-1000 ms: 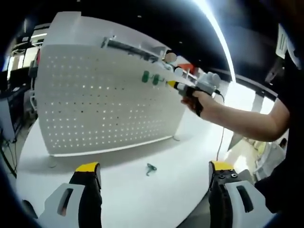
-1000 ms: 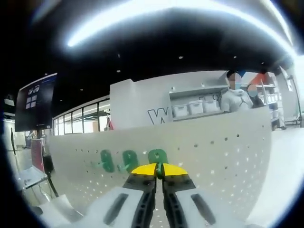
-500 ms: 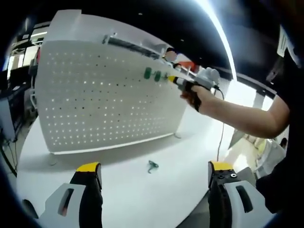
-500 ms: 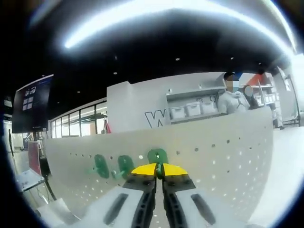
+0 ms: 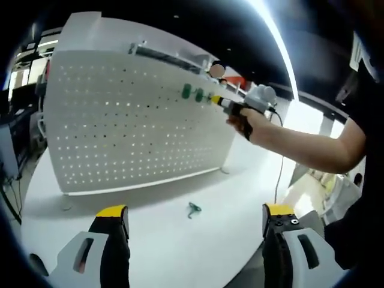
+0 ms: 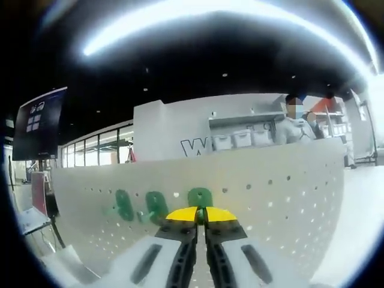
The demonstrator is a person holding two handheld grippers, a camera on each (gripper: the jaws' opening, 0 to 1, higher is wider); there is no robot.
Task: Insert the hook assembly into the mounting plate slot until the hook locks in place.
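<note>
A white pegboard [image 5: 132, 120] stands upright on a white table [image 5: 180, 240]. Two green hooks [image 5: 192, 93] hang near its top edge. In the right gripper view the same two hooks [image 6: 138, 204] sit on the pegboard [image 6: 270, 198], and a third green hook [image 6: 200, 197] is pressed against the board right above my right gripper [image 6: 201, 215], which is shut on it. That right gripper [image 5: 221, 103] also appears in the left gripper view, held by a hand at the board's upper right. My left gripper [image 5: 192, 213] stands open low over the table. A loose green hook [image 5: 192, 209] lies on the table between its jaws.
A black monitor [image 6: 42, 123] hangs at the left in the right gripper view. Beyond the pegboard is a white wall with shelves of bins [image 6: 240, 139], and a person stands there. The person's arm [image 5: 306, 150] reaches across the right of the left gripper view.
The right gripper has carried its green hook up and against the pegboard, close beside the two hung hooks. The left gripper has stayed where it was.
</note>
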